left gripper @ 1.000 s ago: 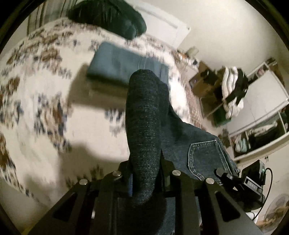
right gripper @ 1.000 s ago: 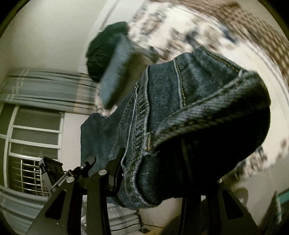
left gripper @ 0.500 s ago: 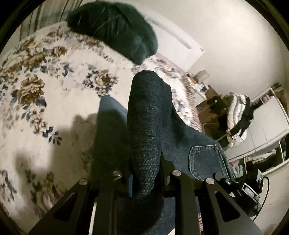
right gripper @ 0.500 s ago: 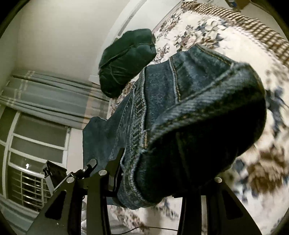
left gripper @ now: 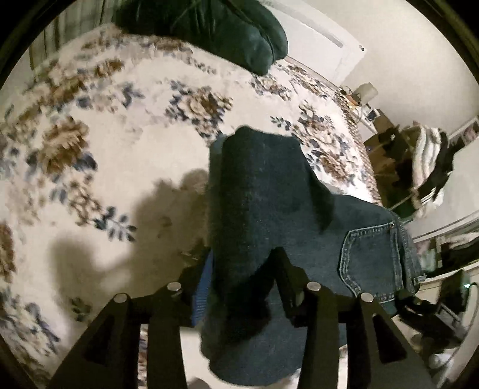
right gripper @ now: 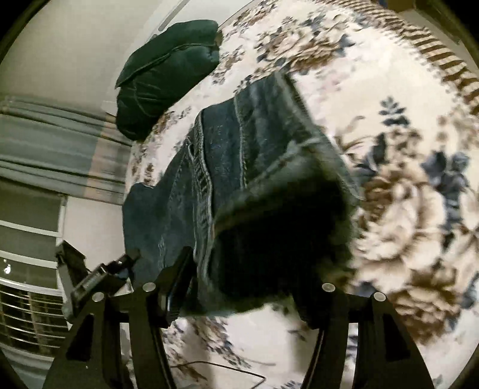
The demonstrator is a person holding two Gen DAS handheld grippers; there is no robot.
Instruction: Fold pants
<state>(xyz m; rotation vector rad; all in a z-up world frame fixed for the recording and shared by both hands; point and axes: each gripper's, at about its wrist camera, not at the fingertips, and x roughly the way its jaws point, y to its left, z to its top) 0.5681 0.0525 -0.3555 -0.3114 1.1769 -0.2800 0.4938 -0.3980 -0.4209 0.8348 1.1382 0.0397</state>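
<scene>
The denim pants (left gripper: 263,209) drape over the left tongs (left gripper: 239,284) and bury the fingertips, so how the jaws stand under the fabric cannot be read. In the right wrist view the pants (right gripper: 239,167) likewise swallow the tips of the right tongs (right gripper: 239,287); a black fold there shows no detail. The floral bedspread (right gripper: 404,194) around the pants is smeared by motion blur. Beyond the pants, the dark green pillow (left gripper: 215,27) is cut off by the picture's upper edge, and the clutter on the shelves (left gripper: 425,167) is too small to identify.
</scene>
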